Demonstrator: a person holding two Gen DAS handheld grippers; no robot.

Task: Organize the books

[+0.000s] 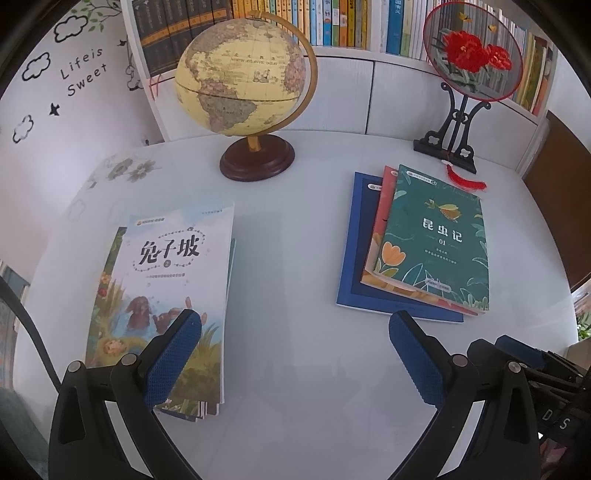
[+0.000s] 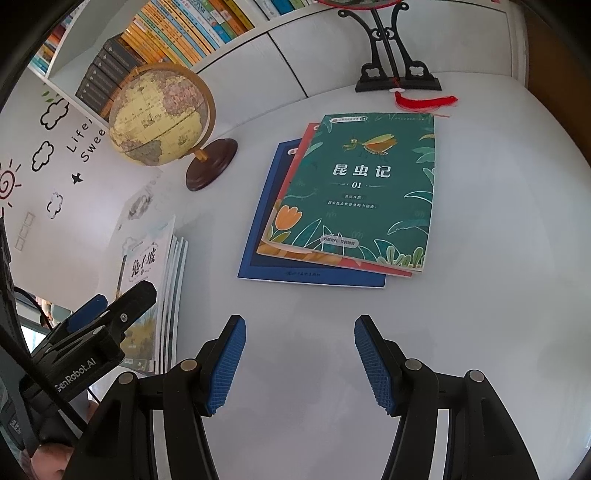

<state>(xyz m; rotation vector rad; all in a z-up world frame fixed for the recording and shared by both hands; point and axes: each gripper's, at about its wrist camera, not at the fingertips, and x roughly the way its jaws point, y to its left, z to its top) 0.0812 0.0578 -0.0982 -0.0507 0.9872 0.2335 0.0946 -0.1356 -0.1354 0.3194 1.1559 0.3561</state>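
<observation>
Two piles of books lie on the white table (image 1: 295, 258). The left pile is topped by a white book with rabbits (image 1: 166, 288) on its cover. On the right, a green book (image 1: 432, 240) lies on a red book (image 1: 380, 214), which lies on a blue book (image 1: 354, 258). My left gripper (image 1: 295, 317) hangs open over bare table between the piles, its left finger (image 1: 177, 350) over the white book's near corner. My right gripper (image 2: 300, 321) is open and empty, in front of the green book (image 2: 362, 192). The white-topped pile (image 2: 147, 266) shows at its left, behind the left gripper's body (image 2: 92, 325).
A globe (image 1: 243, 77) on a wooden base stands at the back middle. A round fan with red flowers (image 1: 472, 51) on a black stand (image 1: 450, 144) sits back right, its red tassel (image 1: 465, 181) beside the green book. A bookshelf (image 1: 332, 22) runs behind; a decorated wall (image 1: 74, 74) lies left.
</observation>
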